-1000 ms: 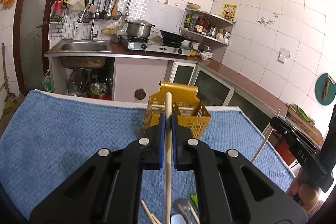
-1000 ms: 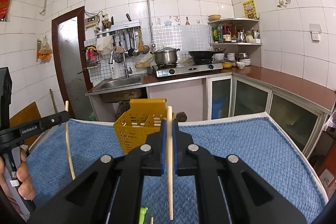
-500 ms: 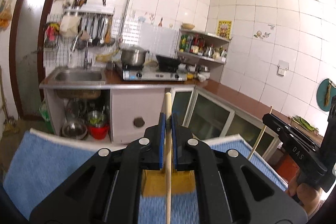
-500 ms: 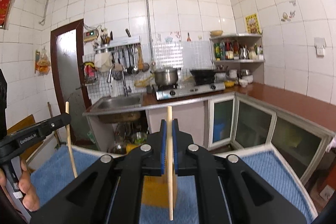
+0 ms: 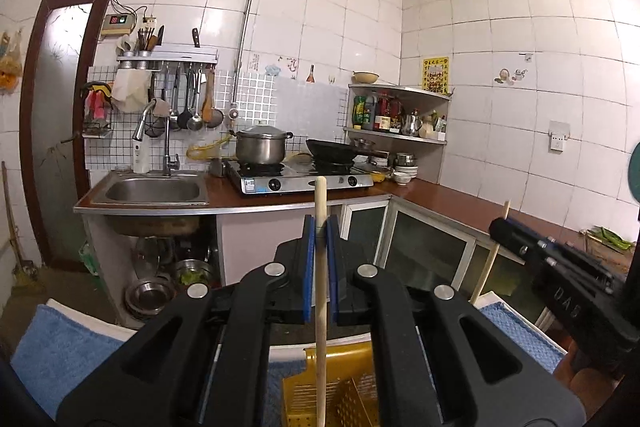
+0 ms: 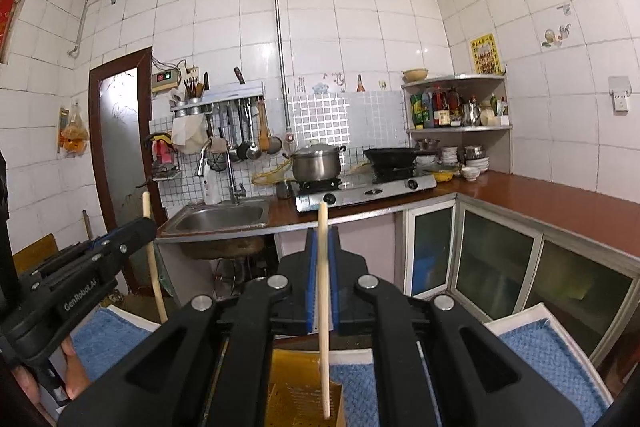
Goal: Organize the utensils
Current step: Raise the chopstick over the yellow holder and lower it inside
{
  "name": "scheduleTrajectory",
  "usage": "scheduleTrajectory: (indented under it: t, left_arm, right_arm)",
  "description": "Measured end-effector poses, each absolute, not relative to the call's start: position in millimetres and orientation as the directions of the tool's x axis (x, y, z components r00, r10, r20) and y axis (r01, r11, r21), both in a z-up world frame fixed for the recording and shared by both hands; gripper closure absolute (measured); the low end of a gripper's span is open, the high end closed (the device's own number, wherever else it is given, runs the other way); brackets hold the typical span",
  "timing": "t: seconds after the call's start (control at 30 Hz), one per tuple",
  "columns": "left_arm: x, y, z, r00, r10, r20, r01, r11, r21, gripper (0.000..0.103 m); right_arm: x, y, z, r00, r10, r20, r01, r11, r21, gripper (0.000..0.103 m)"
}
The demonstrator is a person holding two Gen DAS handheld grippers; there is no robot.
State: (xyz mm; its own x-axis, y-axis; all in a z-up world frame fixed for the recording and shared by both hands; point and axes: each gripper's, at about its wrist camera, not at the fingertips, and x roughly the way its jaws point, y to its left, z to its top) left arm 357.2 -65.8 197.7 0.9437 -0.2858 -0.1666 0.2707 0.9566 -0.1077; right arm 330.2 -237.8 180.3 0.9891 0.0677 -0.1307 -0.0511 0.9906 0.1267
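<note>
Two tongs, each clamped on one upright chopstick. Left tongs (image 5: pixel 320 267): chopstick (image 5: pixel 321 287) long axis 12-to-6, yellow basket (image 5: pixel 332 387) at 6 o'clock below. Right tongs (image 6: pixel 322 275): chopstick (image 6: pixel 323 307) tip at 6 over the basket (image 6: pixel 304 391), seemingly nearer. Blue-towelled surface (image 6: pixel 552 351) beneath. Versus a second ago: both raised, basket dropped to frame bottom.

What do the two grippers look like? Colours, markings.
Both are matte black plastic with blue pads lining the jaws and round silver pivot screws. The left gripper reads "GenRobot.AI" in white; the right gripper shows embossed "DAS". Bare fingers, no sleeves visible.
</note>
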Motion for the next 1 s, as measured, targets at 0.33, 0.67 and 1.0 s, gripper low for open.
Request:
scheduleTrajectory:
  t: [0.33, 0.67, 1.0]
  left_arm:
    - [374, -60, 178, 0.933, -0.314, -0.176, 0.289, 0.945, -0.152, 0.099]
    - [366, -64, 225, 0.95, -0.303, -0.074, 0.292, 0.948, -0.128, 0.099]
    - [389, -85, 165, 0.951, -0.275, -0.14, 0.268, 0.961, -0.07, 0.099]
  right_arm:
    - [348, -236, 141, 0.98, 0.075, -0.185, -0.058, 0.994, 0.096, 0.097]
    - [347, -237, 160, 0.983, 0.093, -0.16, -0.078, 0.992, 0.099, 0.097]
    - [354, -239, 138, 0.975, 0.097, -0.201, -0.076, 0.991, 0.108, 0.097]
